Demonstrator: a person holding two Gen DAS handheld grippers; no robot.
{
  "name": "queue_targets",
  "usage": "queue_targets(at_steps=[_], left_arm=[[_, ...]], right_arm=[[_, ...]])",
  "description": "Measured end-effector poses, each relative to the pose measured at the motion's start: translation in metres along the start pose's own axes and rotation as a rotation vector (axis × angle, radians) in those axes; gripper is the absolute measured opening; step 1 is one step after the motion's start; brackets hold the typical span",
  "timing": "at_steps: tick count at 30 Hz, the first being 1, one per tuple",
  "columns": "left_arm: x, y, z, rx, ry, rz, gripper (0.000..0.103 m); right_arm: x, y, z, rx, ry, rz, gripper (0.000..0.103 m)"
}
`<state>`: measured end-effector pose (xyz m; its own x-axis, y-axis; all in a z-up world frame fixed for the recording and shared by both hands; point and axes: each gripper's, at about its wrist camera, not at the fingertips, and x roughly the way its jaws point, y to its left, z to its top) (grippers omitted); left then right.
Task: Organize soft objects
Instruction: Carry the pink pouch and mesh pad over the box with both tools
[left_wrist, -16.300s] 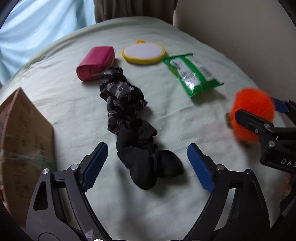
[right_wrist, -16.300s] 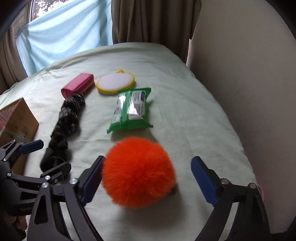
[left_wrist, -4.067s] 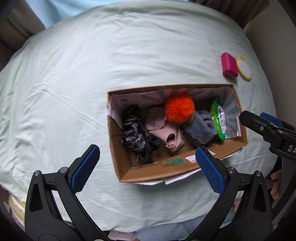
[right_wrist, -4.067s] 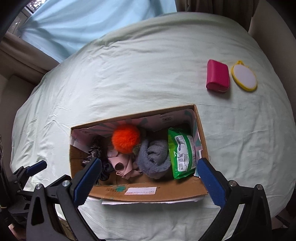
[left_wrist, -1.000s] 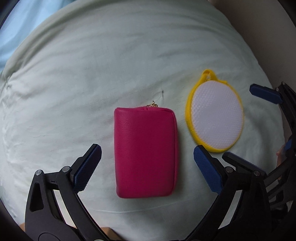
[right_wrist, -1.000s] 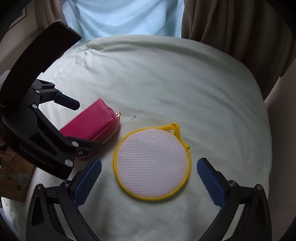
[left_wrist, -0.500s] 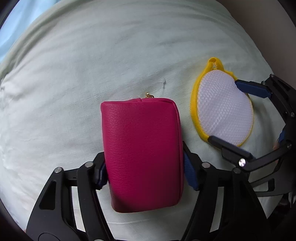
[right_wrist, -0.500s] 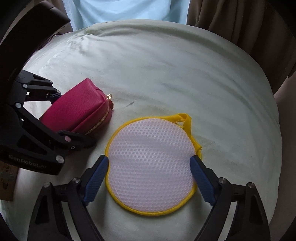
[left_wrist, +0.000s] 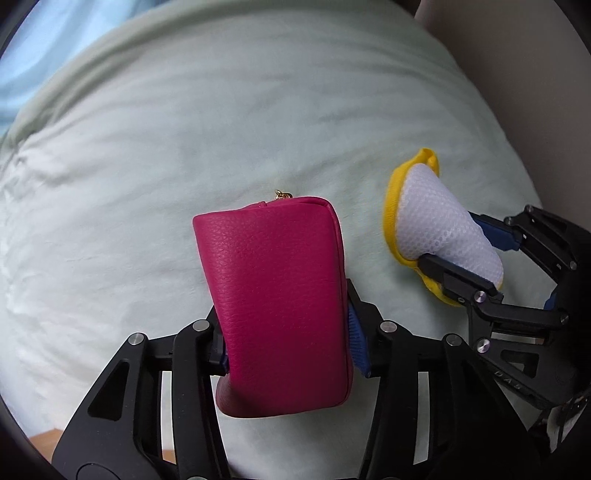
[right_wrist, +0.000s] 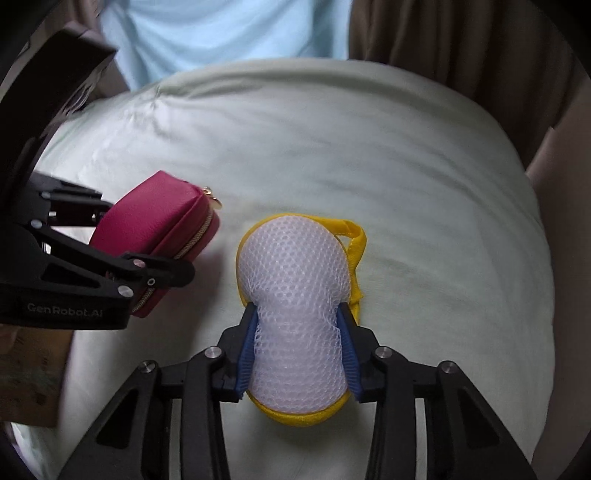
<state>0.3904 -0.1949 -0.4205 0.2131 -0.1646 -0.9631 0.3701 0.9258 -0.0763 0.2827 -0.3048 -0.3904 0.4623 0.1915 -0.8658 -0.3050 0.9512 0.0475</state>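
Note:
My left gripper (left_wrist: 288, 343) is shut on a magenta zip pouch (left_wrist: 277, 295) and holds it tilted up off the pale green bed sheet (left_wrist: 184, 147); the pouch also shows at the left in the right wrist view (right_wrist: 155, 229). My right gripper (right_wrist: 297, 350) is shut on a round white mesh pad with a yellow rim (right_wrist: 295, 295), squeezed at its near end. In the left wrist view the pad (left_wrist: 439, 229) is at the right, pinched between the right gripper's fingers (left_wrist: 461, 284).
A cardboard box corner (right_wrist: 33, 373) sits at the lower left of the right wrist view. Brown curtains (right_wrist: 461, 44) and a light blue curtain (right_wrist: 221, 33) hang behind the bed. A beige wall (left_wrist: 517, 55) borders the bed on the right.
Both grippers have closed tighter and lifted: the pouch now tilts up off the sheet, and the mesh pad is squeezed narrow and raised at its near end.

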Motion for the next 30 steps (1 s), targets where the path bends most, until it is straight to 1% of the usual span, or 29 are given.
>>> queue_targets(at_steps=[1,5,7,9,10,11,14,18,23,25,26,28,30], left_arm=[[-0.007,0.006,0.005,0.000,-0.009,0.000,0.043],[-0.043,0.008,0.001,-0.013,-0.052,0.002,0.043],[-0.064,0.006,-0.001,-0.022,-0.075,0.001,0.043],[-0.093,0.005,-0.004,-0.032,-0.112,0.002,0.043],[-0.101,0.000,-0.004,-0.035,-0.123,0.001,0.043],[-0.119,-0.001,-0.005,-0.044,-0.144,-0.001,0.043],[-0.158,-0.004,-0.014,-0.065,-0.188,-0.006,0.043],[-0.214,-0.010,-0.045,-0.097,-0.257,-0.019,0.043],[-0.287,0.005,-0.083,-0.124,-0.315,-0.003,0.043],[-0.313,0.020,-0.103,-0.143,-0.333,0.003,0.043],[-0.321,0.018,-0.112,-0.149,-0.338,0.006,0.043],[-0.345,0.036,-0.135,-0.172,-0.356,0.014,0.043],[-0.358,0.050,-0.155,-0.189,-0.364,0.022,0.043]], right_arm=[[-0.010,-0.001,0.000,0.021,-0.010,-0.002,0.037],[-0.047,-0.001,0.002,0.057,-0.049,-0.019,0.037],[-0.073,0.000,0.005,0.069,-0.069,-0.033,0.037],[-0.095,0.002,0.007,0.077,-0.087,-0.040,0.037],[-0.107,0.004,0.008,0.081,-0.098,-0.044,0.037],[-0.123,0.007,0.009,0.084,-0.110,-0.050,0.037],[-0.165,0.020,0.013,0.094,-0.142,-0.060,0.037],[-0.221,0.048,0.017,0.090,-0.210,-0.077,0.037],[-0.278,0.096,0.025,0.089,-0.251,-0.084,0.037],[-0.297,0.120,0.027,0.082,-0.256,-0.081,0.037],[-0.303,0.130,0.029,0.084,-0.256,-0.075,0.037],[-0.313,0.153,0.030,0.090,-0.255,-0.060,0.037],[-0.318,0.180,0.032,0.099,-0.250,-0.044,0.037]])
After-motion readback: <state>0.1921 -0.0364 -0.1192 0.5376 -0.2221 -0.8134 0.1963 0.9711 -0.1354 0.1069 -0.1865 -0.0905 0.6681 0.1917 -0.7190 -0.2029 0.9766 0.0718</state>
